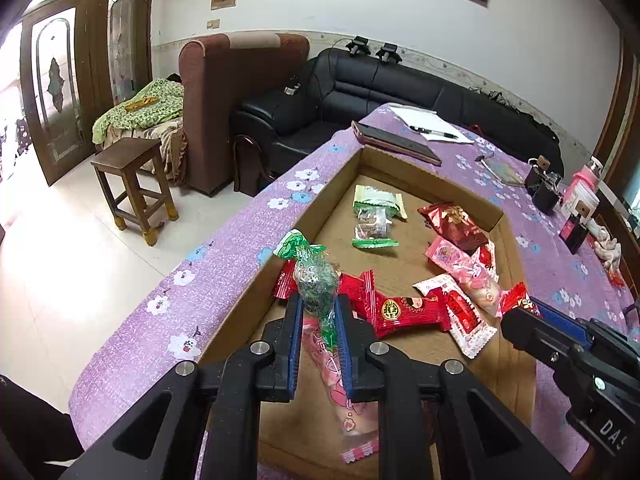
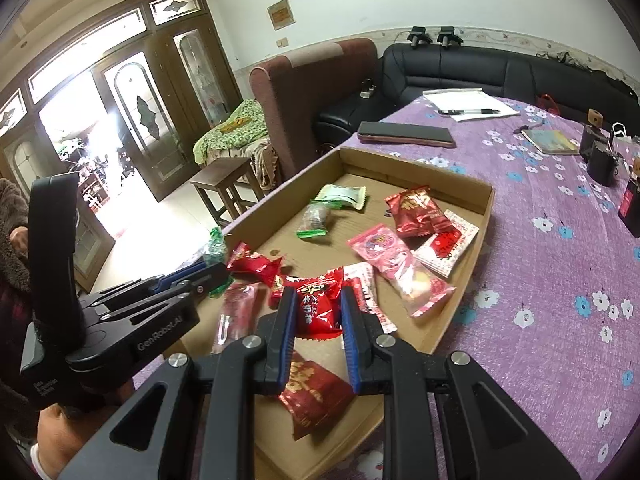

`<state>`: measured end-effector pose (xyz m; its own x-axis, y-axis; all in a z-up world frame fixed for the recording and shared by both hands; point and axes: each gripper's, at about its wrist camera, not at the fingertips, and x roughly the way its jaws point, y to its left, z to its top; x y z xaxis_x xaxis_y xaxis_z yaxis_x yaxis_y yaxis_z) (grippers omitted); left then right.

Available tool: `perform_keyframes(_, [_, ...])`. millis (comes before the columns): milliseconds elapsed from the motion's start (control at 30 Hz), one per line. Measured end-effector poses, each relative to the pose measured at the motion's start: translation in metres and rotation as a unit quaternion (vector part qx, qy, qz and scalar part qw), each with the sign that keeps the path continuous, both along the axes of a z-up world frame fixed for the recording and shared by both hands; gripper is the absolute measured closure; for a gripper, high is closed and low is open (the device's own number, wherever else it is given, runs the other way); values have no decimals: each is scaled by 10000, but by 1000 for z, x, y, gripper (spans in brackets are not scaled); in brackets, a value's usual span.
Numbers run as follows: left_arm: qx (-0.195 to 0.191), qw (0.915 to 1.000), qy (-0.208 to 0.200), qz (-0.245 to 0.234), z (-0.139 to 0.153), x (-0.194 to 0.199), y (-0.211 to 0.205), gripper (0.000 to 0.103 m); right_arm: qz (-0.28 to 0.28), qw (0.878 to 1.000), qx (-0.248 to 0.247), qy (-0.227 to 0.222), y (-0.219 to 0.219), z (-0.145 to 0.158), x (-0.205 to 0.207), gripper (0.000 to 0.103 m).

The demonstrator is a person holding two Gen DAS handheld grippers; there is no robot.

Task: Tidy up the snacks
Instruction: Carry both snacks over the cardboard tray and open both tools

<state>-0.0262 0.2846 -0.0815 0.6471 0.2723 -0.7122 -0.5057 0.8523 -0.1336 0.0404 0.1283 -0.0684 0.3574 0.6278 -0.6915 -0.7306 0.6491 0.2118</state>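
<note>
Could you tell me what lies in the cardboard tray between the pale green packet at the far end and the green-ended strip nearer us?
One clear-wrapped brown snack lies between the pale green packet and the green-ended strip, plainest in the left wrist view.

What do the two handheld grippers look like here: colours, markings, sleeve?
Both the left gripper and right gripper are matte black linkage frames with silver pivot pins and ribbed blue finger pads. The left one has a tall black handle printed "GenRobot.AI". A fuzzy brown sleeve shows behind it.
</note>
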Motion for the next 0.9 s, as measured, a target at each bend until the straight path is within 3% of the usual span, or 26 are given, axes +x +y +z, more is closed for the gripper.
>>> perform_keyframes(300, [-263,9975,173,-629,-7,4,0,87,183,9992,-367,28,-4,-11,8,82])
perform_keyframes(500, [-66,9936,409,-1049,-9,27,-28,87,158,9984,-531,76,-2,-22,15,82])
perform_keyframes(900, [22,9939,504,-984,-11,34,-29,86,83,9988,-476,97,-5,-21,19,79])
